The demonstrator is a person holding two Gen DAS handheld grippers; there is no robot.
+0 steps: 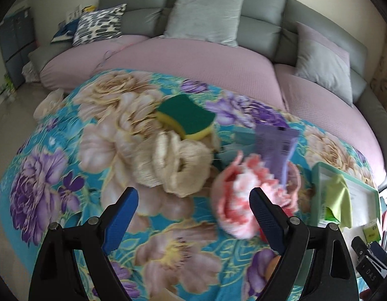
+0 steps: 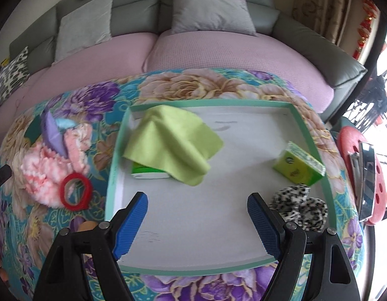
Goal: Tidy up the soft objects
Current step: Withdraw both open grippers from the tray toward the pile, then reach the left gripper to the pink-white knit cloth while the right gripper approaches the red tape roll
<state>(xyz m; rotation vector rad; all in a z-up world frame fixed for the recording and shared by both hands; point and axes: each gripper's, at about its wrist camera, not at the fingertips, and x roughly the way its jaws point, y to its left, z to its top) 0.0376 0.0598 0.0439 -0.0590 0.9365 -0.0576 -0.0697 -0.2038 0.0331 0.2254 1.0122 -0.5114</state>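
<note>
Nearby, sponge rests against beige scrunchie.

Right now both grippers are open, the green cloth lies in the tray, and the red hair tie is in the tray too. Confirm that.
Not quite. The red hair tie is not in the tray; the right wrist view shows it outside, left of the tray's wall, on the pink fluffy item. The rest holds: the green cloth lies in the tray, and the left gripper and right gripper are open.
</note>
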